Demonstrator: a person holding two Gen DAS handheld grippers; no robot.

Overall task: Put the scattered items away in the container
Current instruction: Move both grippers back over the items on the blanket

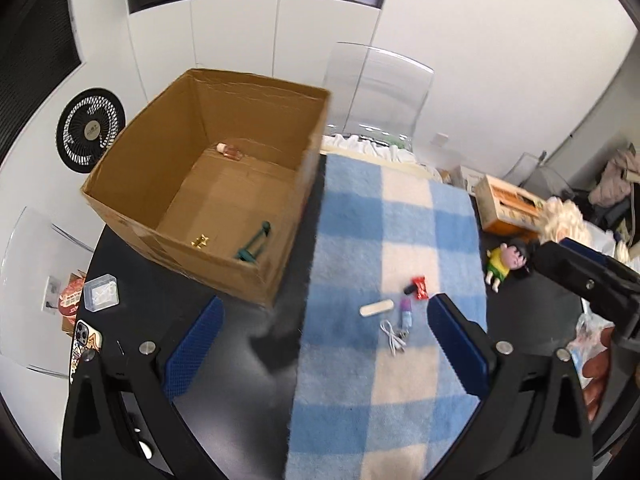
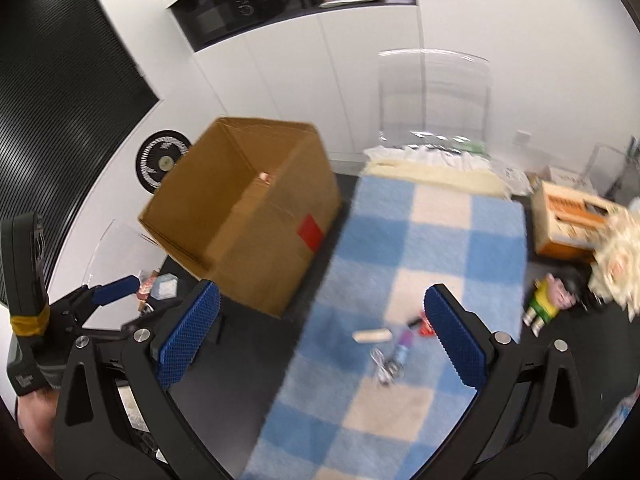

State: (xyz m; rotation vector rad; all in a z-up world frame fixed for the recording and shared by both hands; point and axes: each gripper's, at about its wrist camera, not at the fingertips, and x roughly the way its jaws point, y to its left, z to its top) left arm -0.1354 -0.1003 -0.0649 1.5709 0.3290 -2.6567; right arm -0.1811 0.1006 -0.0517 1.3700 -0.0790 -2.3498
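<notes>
The box (image 1: 208,184) stands open on the black table (image 1: 240,360), touching the left edge of the checked cloth (image 1: 392,240). Inside the box: a bottle (image 1: 230,151) at the far wall, a gold star (image 1: 201,241) and a green tool (image 1: 254,246) near the front wall. Right of the box, on the cloth, lie a white stick (image 1: 376,307), a red wrapper (image 1: 420,287), a purple tube (image 1: 406,312) and a cable (image 1: 394,338). Left gripper (image 1: 324,352): jaws wide, empty. Right gripper (image 2: 324,344): jaws wide, empty.
</notes>
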